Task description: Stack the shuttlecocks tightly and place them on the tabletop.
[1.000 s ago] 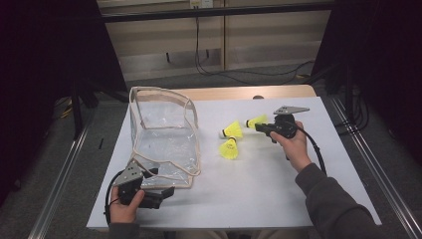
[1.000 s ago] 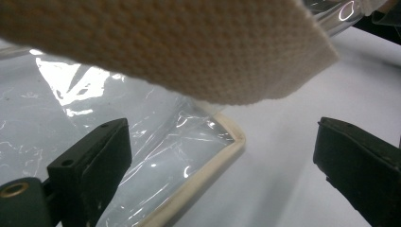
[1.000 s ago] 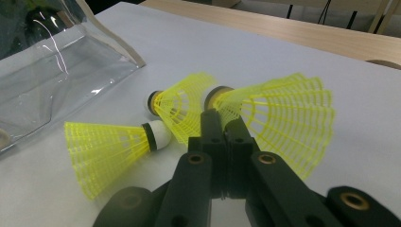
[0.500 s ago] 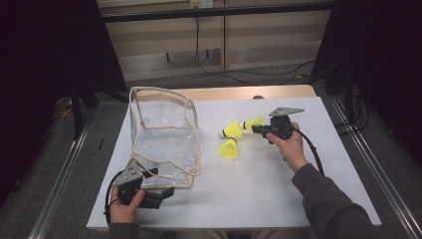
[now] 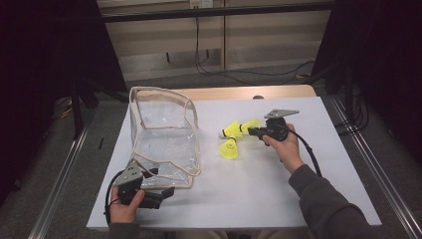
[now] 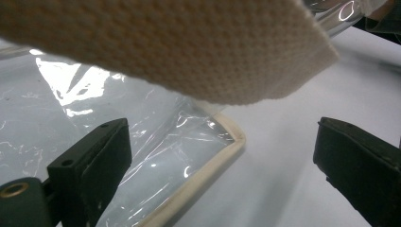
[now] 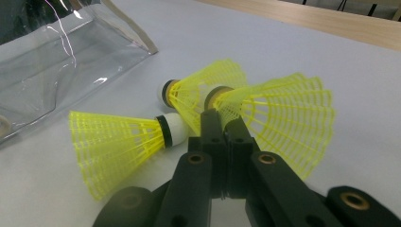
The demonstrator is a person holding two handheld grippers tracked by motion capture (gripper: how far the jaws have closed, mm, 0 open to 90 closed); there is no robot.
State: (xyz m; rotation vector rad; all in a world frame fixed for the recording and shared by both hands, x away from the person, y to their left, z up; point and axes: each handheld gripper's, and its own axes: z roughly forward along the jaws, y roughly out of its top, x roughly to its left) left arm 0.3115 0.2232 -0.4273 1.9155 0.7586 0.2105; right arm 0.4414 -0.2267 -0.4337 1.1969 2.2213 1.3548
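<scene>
A clear plastic bag [image 5: 164, 134] with beige trim stands open on the white table [image 5: 278, 199]. My left gripper [image 5: 161, 185] rests by the bag's near corner, jaws wide apart. In the left gripper view that trimmed corner [image 6: 227, 142] lies between the spread jaws, untouched, and a beige strap [image 6: 165, 47] hangs above. My right gripper [image 5: 251, 131] is shut on the skirt of a yellow shuttlecock [image 5: 250, 124], pinched near its cork [image 7: 283, 118]. Two more yellow shuttlecocks lie just left of it, one farther [image 5: 230, 130] and one nearer [image 5: 229, 148].
A bare wooden strip [image 5: 249, 92] runs along the table's far edge. Metal rails [image 5: 368, 164] flank the table on both sides. Cables trail from both grippers. White tabletop stretches between the shuttlecocks and the near edge.
My right gripper has slid a little to the left with the shuttlecock, closer to the other two. The left gripper and the bag have stayed put.
</scene>
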